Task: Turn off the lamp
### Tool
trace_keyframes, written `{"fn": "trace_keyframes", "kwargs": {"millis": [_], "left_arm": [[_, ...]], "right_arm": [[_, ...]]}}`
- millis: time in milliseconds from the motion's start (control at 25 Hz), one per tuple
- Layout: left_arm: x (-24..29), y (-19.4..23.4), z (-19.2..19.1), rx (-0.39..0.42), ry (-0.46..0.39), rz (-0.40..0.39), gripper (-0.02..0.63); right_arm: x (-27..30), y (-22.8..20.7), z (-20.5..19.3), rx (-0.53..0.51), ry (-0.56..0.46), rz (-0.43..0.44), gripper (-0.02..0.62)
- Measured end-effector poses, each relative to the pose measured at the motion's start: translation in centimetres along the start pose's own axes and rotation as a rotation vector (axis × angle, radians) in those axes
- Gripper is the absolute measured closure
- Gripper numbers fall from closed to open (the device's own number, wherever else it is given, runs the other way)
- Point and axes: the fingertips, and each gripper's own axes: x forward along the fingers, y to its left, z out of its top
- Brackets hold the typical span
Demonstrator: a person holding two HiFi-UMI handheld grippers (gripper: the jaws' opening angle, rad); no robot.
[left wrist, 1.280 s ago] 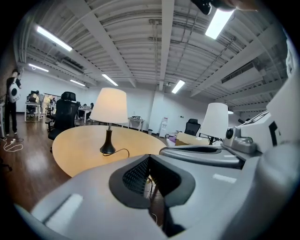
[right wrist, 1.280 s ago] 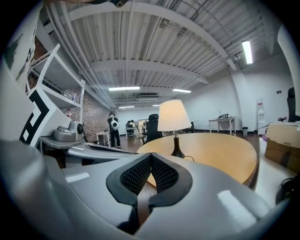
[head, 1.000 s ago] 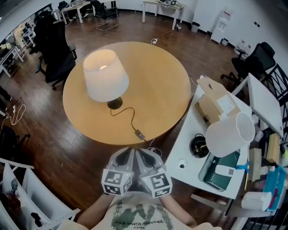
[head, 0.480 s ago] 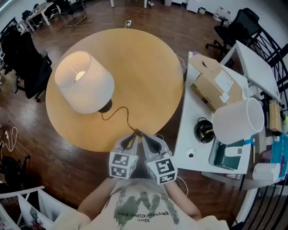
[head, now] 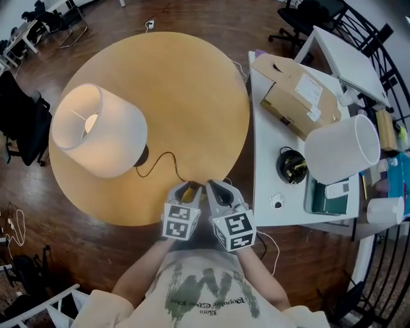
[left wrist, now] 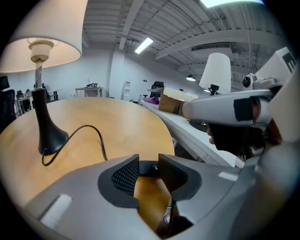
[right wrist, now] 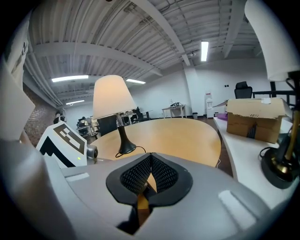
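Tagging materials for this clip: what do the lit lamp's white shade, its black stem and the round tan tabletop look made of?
White lampshade: probably fabric or paper, matte; light glows through. Black stem and base: smooth plastic or painted metal. Round tabletop: wood or wood-look laminate, satin sheen.

This looks like an open-plan office. In the head view a dark wood-plank floor point(head: 51, 218) runs under a round wooden surface point(head: 192, 83). A black swivel chair point(head: 19, 122) stands at the left edge and another point(head: 301, 9) at the top right, with white desks point(head: 19, 35) in the upper left corner. A long white surface point(head: 266, 147) on the right carries a cardboard box point(head: 296, 96). The right tool's view shows a ribbed ceiling point(right wrist: 93, 28) with strip lights point(right wrist: 205, 50), and more desks far back.
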Motion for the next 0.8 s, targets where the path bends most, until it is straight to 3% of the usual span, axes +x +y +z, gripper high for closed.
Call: {"fn": "trace_keyframes", "kwargs": {"millis": [280, 640, 680, 720, 800], "left_arm": [[1.0, 0.3, -0.3, -0.022, 0.013, -0.013, 0.502], [0.9, 0.5, -0.5, -0.061, -0.012, -0.027, 0.502], [0.9, 0.5, -0.4, -0.056, -0.013, -0.025, 0.510], [0.9, 0.4, -0.4, -0.048, -0.015, -0.021, 0.578], [1.1, 0.3, -0.5, -0.033, -0.020, -0.008, 0.589]], "right_arm": [[-0.4, -0.7, -0.6, 0.012, 0.017, -0.043, 0.595], [-0.7, -0.4, -1.3, -0.026, 0.048, -0.028, 0.595], [-0.7, -0.4, -1.3, -0.028, 0.049, -0.025, 0.595], [-0.7, -0.4, -1.3, -0.029, 0.049, -0.021, 0.595], [-0.6, -0.3, -1.4, -0.031, 0.050, -0.013, 0.595]]}}
